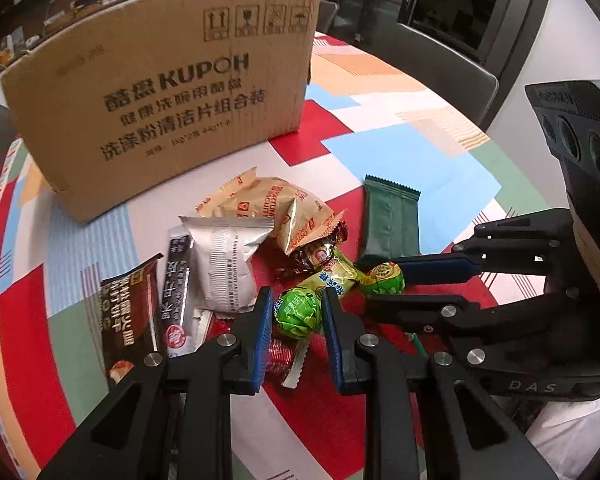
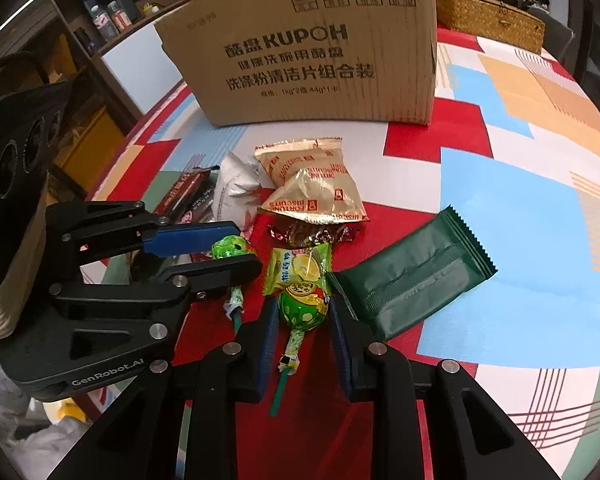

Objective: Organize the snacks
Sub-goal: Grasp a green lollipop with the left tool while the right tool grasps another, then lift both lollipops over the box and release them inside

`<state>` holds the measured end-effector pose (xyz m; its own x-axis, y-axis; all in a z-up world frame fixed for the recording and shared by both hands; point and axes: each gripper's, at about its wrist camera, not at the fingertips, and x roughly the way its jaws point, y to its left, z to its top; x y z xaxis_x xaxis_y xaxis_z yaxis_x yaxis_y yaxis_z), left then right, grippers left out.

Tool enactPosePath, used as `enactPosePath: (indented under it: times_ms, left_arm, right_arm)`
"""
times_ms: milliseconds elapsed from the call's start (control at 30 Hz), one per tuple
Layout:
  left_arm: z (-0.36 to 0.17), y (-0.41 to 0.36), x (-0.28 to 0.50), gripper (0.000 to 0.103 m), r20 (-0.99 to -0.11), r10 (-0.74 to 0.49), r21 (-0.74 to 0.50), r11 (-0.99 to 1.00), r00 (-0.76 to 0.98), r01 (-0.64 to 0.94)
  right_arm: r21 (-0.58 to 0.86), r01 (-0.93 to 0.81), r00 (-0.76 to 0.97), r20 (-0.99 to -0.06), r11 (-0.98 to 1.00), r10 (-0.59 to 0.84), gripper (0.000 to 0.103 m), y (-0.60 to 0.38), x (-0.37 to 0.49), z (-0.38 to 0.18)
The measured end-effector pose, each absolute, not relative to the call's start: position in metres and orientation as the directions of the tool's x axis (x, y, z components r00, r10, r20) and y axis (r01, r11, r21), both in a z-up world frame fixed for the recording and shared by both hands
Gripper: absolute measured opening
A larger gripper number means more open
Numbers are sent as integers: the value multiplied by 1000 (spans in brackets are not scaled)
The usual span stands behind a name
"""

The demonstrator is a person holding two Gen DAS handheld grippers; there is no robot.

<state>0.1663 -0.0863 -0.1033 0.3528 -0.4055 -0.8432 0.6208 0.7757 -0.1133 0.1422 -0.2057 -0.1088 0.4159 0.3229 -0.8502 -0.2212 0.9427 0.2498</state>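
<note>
A bright green lollipop (image 1: pixel 298 316) lies in the snack pile, and my left gripper (image 1: pixel 296 302) is shut on its wrapped head. A second lollipop (image 2: pixel 300 300) has a green, yellow and red head. My right gripper (image 2: pixel 304 312) is shut on that head, and its green stick (image 2: pixel 282 384) trails back between the fingers. The two grippers sit side by side; the left gripper (image 2: pixel 244 250) shows at the left of the right wrist view. Behind the snacks stands a cardboard box (image 1: pixel 160 92), which hides its own inside.
Loose on the patterned tablecloth (image 2: pixel 500 208) lie gold biscuit packets (image 1: pixel 284 208), a silver packet (image 1: pixel 224 264), a dark green packet (image 2: pixel 416 276), a brown packet (image 1: pixel 128 312), a yellow-green candy packet (image 2: pixel 296 268) and a foil candy (image 2: pixel 312 232). A wicker basket (image 2: pixel 488 16) sits far right.
</note>
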Motion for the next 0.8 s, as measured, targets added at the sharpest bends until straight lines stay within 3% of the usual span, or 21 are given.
enactPosePath:
  times_ms: [500, 800]
  left_arm:
    - [-57, -72, 160, 25, -754, -409, -71, 828, 513, 556]
    - [0, -59, 166, 25, -640, -421, -42, 854, 643, 518]
  right_arm:
    - [178, -241, 548, -787, 954, 285, 27, -205, 138, -59]
    - [136, -260, 661, -697, 956, 279, 27, -201, 152, -11]
